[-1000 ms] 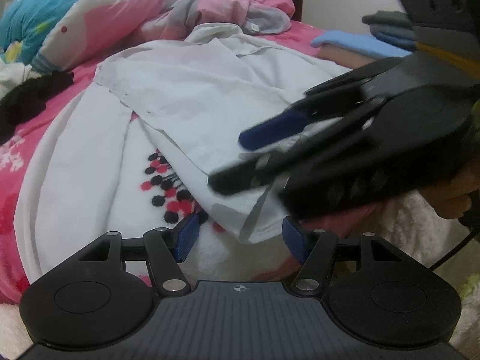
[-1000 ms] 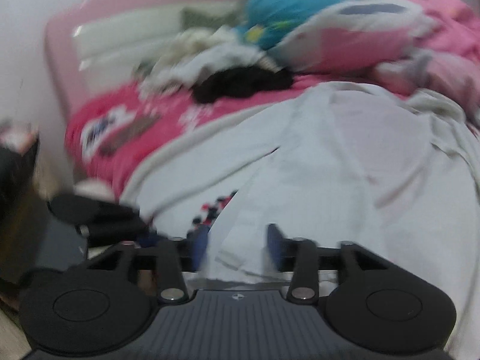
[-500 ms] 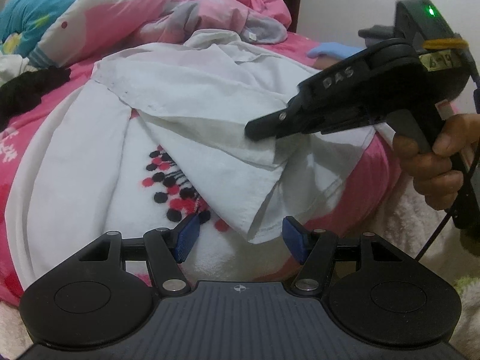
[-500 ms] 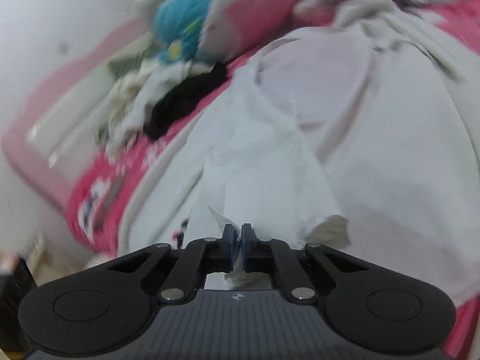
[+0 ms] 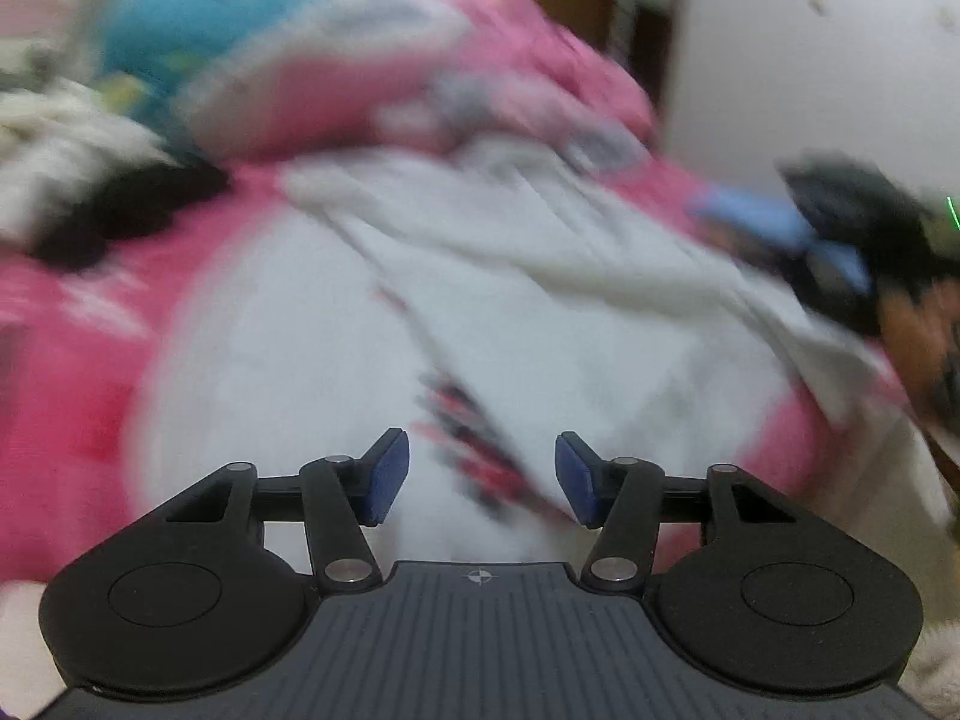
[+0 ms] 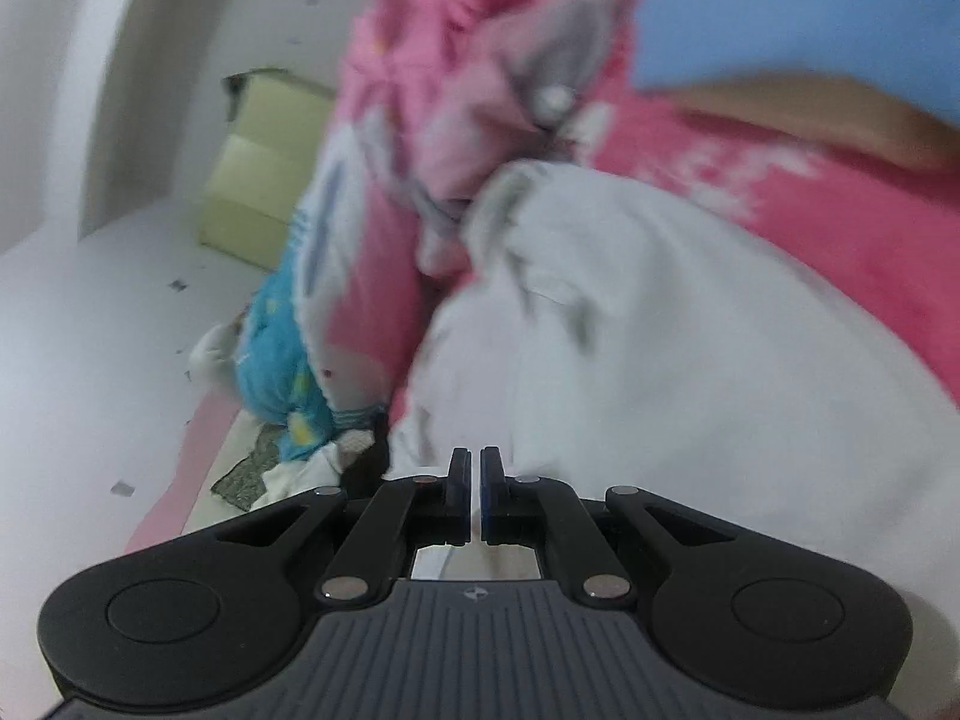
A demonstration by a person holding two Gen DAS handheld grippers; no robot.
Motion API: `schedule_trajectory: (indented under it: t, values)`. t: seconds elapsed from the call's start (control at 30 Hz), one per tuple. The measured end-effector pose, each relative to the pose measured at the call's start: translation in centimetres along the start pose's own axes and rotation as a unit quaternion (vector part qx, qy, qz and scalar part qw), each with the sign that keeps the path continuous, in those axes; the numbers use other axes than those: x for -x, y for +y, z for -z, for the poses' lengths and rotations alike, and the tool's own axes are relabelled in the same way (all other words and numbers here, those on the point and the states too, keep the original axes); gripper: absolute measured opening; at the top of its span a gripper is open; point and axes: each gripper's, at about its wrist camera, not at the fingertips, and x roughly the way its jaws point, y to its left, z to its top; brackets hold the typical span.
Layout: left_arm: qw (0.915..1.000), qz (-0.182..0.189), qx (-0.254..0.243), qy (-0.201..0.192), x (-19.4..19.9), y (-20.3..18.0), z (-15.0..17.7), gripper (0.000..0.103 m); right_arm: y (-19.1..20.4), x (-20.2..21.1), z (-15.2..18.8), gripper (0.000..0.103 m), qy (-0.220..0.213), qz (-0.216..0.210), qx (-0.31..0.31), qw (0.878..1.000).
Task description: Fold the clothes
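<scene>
Right claw [image 6: 474,495] is pinching what looks like shirt [image 6: 690,360] cloth, apparently carrying a fold across, while left claw [image 5: 482,477] is hovering half-open, empty.

Left wrist view heavily motion-blurred: white cotton shirt [image 5: 540,312] creases smeared, red-black dotted print [image 5: 462,420] unreadable. Black right gripper [image 5: 852,240] at right edge, blurred, partly cut off. Right wrist view: folded blue cloth [image 6: 798,6] cropped by top-right corner.
</scene>
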Motion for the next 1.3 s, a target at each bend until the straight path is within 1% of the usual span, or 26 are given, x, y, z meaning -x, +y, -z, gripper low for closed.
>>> schedule_trajectory:
  t: [0.03, 0.07, 0.13, 0.2, 0.27, 0.33, 0.37, 0.4, 0.5, 0.53, 0.57, 0.63, 0.7, 0.73, 0.77, 0.8, 0.83, 0.9, 0.93, 1.0, 1.03, 1.07, 1.1, 1.13, 1.2, 1.3]
  values:
    - [0.9993, -0.030, 0.019, -0.016, 1.0, 1.6, -0.5, 0.059, -0.3, -0.1, 0.2, 0.002, 0.005, 0.005, 0.001, 1.000]
    - [0.9967, -0.062, 0.043, -0.029, 1.8, 3.3, -1.1, 0.060, -0.4, -0.4, 0.4, 0.002, 0.011, 0.011, 0.004, 1.000]
    - [0.9879, -0.112, 0.099, -0.042, 3.1, 6.9, -1.6, 0.060, -0.4, -1.2, 0.9, 0.002, 0.024, 0.016, 0.007, 1.000]
    - [0.9794, -0.138, 0.142, -0.040, 3.6, 9.5, -1.6, 0.060, 0.0, -1.8, 1.3, 0.002, 0.030, 0.014, 0.018, 0.999]
    - [0.9751, -0.147, 0.162, -0.038, 3.8, 10.3, -1.1, 0.060, 0.9, -1.9, 1.9, 0.002, 0.034, 0.005, 0.041, 0.999]
    - [0.9768, -0.130, 0.166, -0.036, 3.7, 9.9, -0.6, 0.060, 2.2, -2.0, 2.3, 0.002, 0.027, 0.004, 0.062, 0.998]
    - [0.9786, -0.118, 0.165, -0.036, 3.4, 9.5, -0.6, 0.060, 2.8, -1.9, 2.4, 0.003, 0.015, 0.008, 0.072, 0.997]
    - [0.9815, -0.101, 0.159, -0.033, 3.0, 8.9, -0.6, 0.061, 3.4, -1.5, 2.3, 0.004, -0.006, 0.021, 0.084, 0.996]
    - [0.9897, -0.038, 0.137, -0.020, 1.7, 6.8, -0.5, 0.061, 5.0, 0.3, 2.0, 0.004, -0.078, 0.051, 0.113, 0.989]
    - [0.9919, -0.011, 0.126, -0.012, 1.2, 5.8, -0.6, 0.062, 5.5, 0.9, 1.9, 0.004, -0.102, 0.061, 0.122, 0.985]
    - [0.9934, 0.019, 0.113, -0.001, 0.5, 4.7, -0.6, 0.063, 5.9, 1.3, 1.8, 0.005, -0.110, 0.065, 0.134, 0.983]
    - [0.9935, 0.070, 0.085, 0.030, -1.1, 2.5, -0.6, 0.066, 6.8, 1.4, 2.0, 0.006, -0.100, 0.070, 0.167, 0.978]
    - [0.9925, 0.097, 0.050, 0.055, -2.5, 0.3, -0.2, 0.066, 7.6, 0.9, 2.6, 0.012, -0.072, 0.081, 0.208, 0.972]
    - [0.9923, 0.102, 0.028, 0.065, -3.1, -0.8, 0.1, 0.066, 7.9, 0.3, 3.1, 0.024, -0.054, 0.088, 0.230, 0.968]
    - [0.9915, 0.107, 0.008, 0.075, -3.6, -1.7, 0.3, 0.066, 8.2, -0.2, 3.6, 0.040, -0.037, 0.095, 0.252, 0.962]
    - [0.9902, 0.110, -0.009, 0.086, -4.2, -2.5, 0.5, 0.066, 8.4, -0.7, 4.1, 0.049, -0.019, 0.102, 0.274, 0.956]
    - [0.9894, 0.109, -0.023, 0.093, -4.7, -3.2, 0.7, 0.066, 8.8, -1.4, 4.5, 0.057, -0.004, 0.110, 0.295, 0.949]
    - [0.9888, 0.099, -0.047, 0.101, -5.5, -4.3, 1.1, 0.063, 9.0, -2.7, 5.0, 0.057, 0.022, 0.124, 0.327, 0.936]
    - [0.9882, 0.094, -0.059, 0.105, -5.8, -4.9, 1.4, 0.061, 8.9, -3.4, 5.0, 0.057, 0.035, 0.133, 0.333, 0.933]
    - [0.9885, 0.074, -0.080, 0.105, -6.1, -5.8, 1.5, 0.041, 8.3, -4.8, 4.6, 0.052, 0.061, 0.146, 0.329, 0.931]
    - [0.9890, 0.062, -0.087, 0.103, -6.2, -5.9, 1.4, 0.034, 7.9, -5.3, 4.3, 0.035, 0.076, 0.145, 0.321, 0.933]
    - [0.9898, 0.055, -0.085, 0.100, -6.1, -5.8, 1.4, 0.016, 7.6, -5.7, 4.0, 0.009, 0.087, 0.140, 0.310, 0.936]
    - [0.9907, 0.053, -0.077, 0.099, -6.1, -5.5, 1.2, 0.002, 7.4, -5.8, 3.7, 0.005, 0.094, 0.133, 0.298, 0.940]
    - [0.9919, 0.053, -0.063, 0.097, -5.8, -5.1, 0.9, 0.000, 7.5, -5.5, 3.4, 0.003, 0.093, 0.119, 0.287, 0.946]
    - [0.9945, 0.047, -0.041, 0.084, -4.7, -4.5, 0.4, 0.000, 8.0, -4.1, 2.8, 0.001, 0.074, 0.085, 0.268, 0.957]
    - [0.9972, 0.040, -0.037, 0.052, -1.9, -3.6, -0.1, 0.000, 8.9, -0.6, 2.0, 0.001, 0.043, 0.030, 0.228, 0.972]
